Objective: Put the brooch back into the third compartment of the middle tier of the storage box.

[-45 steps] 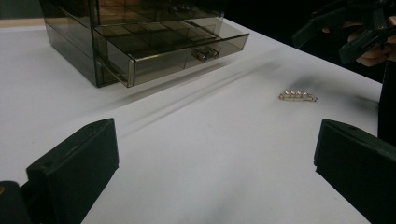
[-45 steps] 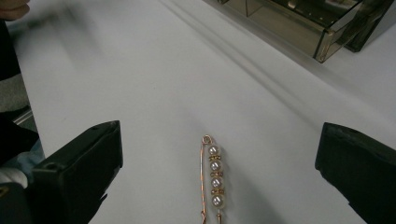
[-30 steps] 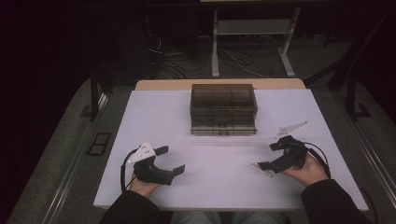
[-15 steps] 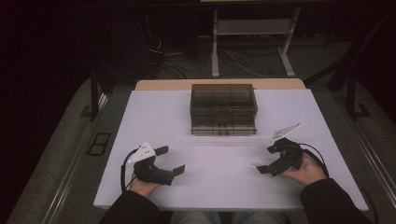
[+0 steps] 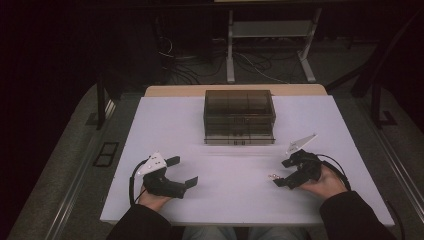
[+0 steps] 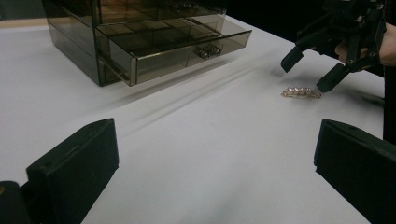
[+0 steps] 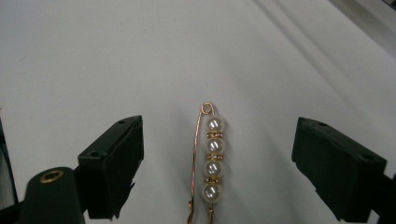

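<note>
A gold pin with several pearls (image 7: 212, 158) lies flat on the white table (image 5: 210, 150). My right gripper (image 5: 282, 173) stands open around it, its fingers (image 7: 114, 158) on either side and apart from it. From the left gripper view, the pin (image 6: 301, 92) lies just under the right gripper's tips (image 6: 308, 74). My left gripper (image 5: 184, 171) rests open at the front left with nothing between its fingers (image 6: 74, 168). A smoky clear drawer box (image 5: 239, 116) stands at the middle back, its lower drawer (image 6: 187, 49) pulled partly out.
Bare white tabletop lies between the two grippers and the box. A strip of wooden table edge (image 5: 175, 91) shows behind the white sheet. Beyond it are cables and a metal stand (image 5: 270, 45) on the dark floor.
My right gripper has shifted slightly left and toward the person, closing in over the pin. The left gripper and the box have stayed put.
</note>
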`<control>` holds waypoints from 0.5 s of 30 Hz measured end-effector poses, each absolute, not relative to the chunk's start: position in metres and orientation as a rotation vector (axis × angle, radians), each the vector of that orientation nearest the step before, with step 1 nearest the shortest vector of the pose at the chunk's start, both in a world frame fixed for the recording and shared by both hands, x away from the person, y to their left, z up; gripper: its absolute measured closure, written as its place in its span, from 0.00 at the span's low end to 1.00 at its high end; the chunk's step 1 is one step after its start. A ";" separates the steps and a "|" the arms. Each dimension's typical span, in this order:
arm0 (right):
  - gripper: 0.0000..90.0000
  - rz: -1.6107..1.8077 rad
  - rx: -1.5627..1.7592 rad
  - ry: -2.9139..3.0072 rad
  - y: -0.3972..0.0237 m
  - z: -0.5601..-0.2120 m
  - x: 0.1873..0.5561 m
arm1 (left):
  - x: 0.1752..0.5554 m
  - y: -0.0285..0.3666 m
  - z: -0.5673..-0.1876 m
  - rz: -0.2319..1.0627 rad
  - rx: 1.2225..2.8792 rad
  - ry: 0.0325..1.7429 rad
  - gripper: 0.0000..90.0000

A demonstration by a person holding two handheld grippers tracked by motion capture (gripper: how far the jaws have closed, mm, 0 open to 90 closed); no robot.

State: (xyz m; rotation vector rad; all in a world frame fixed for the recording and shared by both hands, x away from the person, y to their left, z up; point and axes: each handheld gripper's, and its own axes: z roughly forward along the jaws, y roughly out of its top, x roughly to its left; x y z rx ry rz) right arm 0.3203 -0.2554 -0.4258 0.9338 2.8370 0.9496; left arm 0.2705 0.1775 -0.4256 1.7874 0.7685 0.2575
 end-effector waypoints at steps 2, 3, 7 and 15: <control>0.25 0.949 0.920 2.843 -0.255 -0.426 0.320 | 0.270 0.177 -0.426 0.258 1.787 0.767 0.00; 0.26 0.945 0.914 2.844 -0.254 -0.426 0.320 | 0.270 0.177 -0.426 0.258 1.787 0.766 0.00; 0.34 0.941 0.887 2.855 -0.253 -0.426 0.319 | 0.270 0.177 -0.426 0.258 1.786 0.769 0.00; 0.56 0.921 0.871 2.862 -0.253 -0.427 0.319 | 0.270 0.177 -0.426 0.259 1.787 0.768 0.00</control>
